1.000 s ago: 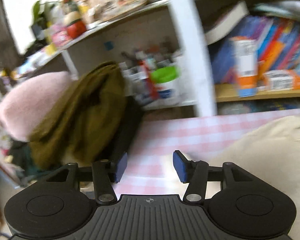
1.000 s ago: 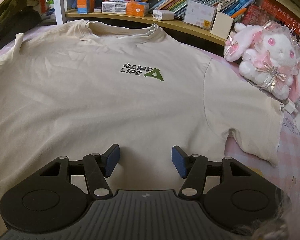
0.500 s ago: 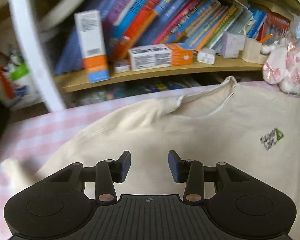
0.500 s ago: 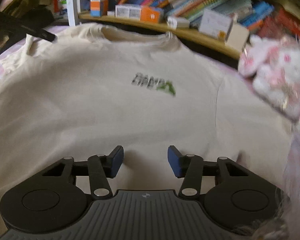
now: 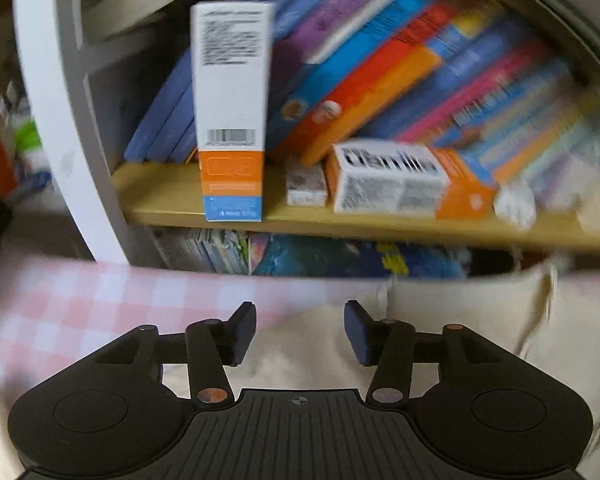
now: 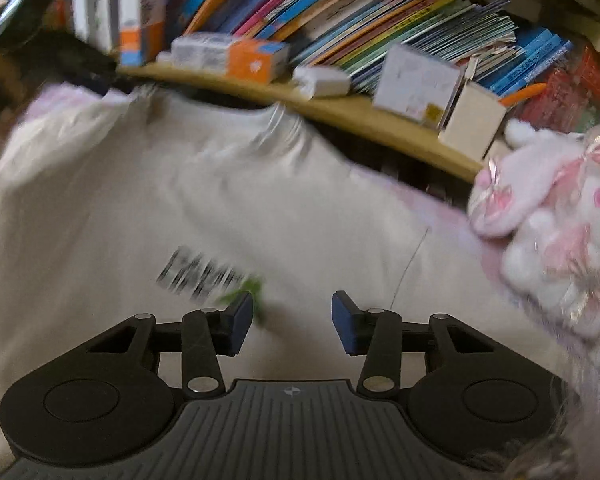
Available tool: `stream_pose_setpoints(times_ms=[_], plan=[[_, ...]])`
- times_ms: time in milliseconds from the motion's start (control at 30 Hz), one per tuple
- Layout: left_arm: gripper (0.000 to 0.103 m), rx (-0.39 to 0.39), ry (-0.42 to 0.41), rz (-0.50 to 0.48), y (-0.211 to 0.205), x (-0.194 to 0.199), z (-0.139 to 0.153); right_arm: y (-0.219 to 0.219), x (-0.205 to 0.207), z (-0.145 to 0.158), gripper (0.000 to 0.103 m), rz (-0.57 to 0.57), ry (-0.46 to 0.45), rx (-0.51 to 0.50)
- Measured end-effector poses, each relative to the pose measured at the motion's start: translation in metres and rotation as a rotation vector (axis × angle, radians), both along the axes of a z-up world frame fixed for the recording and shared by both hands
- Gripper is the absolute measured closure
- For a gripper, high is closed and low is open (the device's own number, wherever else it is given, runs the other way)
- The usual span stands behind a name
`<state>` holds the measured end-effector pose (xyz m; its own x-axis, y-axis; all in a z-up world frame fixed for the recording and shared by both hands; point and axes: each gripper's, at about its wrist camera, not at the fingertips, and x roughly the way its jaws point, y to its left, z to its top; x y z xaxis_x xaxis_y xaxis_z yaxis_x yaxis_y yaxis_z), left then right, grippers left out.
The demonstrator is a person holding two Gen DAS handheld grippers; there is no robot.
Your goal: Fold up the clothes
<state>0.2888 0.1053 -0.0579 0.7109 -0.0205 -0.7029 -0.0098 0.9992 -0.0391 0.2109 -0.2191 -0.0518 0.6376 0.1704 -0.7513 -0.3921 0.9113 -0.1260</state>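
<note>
Pink checked tablecloth [image 5: 60, 312], bookshelf [image 5: 340, 224], cream T-shirt [image 6: 180, 208]

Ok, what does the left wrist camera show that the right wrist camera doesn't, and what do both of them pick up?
Only the left wrist view shows the pink checked tablecloth and the left gripper, open. Only the right wrist view shows the pink plush bunny, the shirt's printed logo and the right gripper, open. Both show the cream T-shirt, the wooden bookshelf and the tall orange-and-white box.

One cream T-shirt [image 6: 228, 208], one pink plush rabbit [image 6: 556, 224], two tools [image 5: 300, 330] [image 6: 293, 320], one upright carton [image 5: 232, 112]
</note>
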Motion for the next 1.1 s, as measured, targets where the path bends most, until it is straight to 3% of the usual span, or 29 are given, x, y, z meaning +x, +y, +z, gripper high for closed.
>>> stream_pose_setpoints(times_ms=[67,133,233,300,367,467,667,800,900,1000,1100], plan=[[0.054,0.02,0.003,-0.067,-0.006,-0.013,-0.002,-0.003,0.02,0.001,0.061,0.003,-0.02,0.001],[0.055,-0.01,-0.011,-0.11,-0.007,-0.021,-0.002,-0.002,0.04,0.001,0.061,0.006,-0.041,0.007],[0.059,-0.035,-0.01,-0.14,-0.009,-0.026,-0.005,0.013,0.068,0.005,0.063,0.063,-0.047,0.094],[0.067,-0.03,0.007,-0.13,-0.011,-0.022,-0.009,0.026,0.085,0.002,0.075,0.1,-0.003,0.141],[0.068,-0.039,0.018,-0.108,-0.013,-0.016,-0.011,0.039,0.1,-0.005,0.089,0.123,0.046,0.172],[0.068,-0.074,0.04,-0.062,-0.014,-0.003,-0.018,0.052,0.116,-0.018,0.091,0.107,0.078,0.185],[0.067,-0.044,0.056,-0.003,-0.019,0.017,-0.024,0.054,0.147,-0.023,0.095,0.028,0.086,0.252],[0.065,-0.046,0.076,0.026,-0.021,0.025,-0.019,0.038,0.169,-0.024,0.097,-0.093,0.154,0.391],[0.055,-0.082,0.019,0.018,-0.017,0.015,-0.009,0.021,0.168,-0.02,0.097,-0.154,0.151,0.471],[0.054,-0.105,-0.01,0.01,-0.012,0.004,0.004,0.008,0.16,-0.016,0.092,-0.169,0.134,0.488],[0.054,-0.112,-0.012,-0.017,-0.011,-0.013,0.011,0.002,0.145,-0.011,0.09,-0.149,0.108,0.434]])
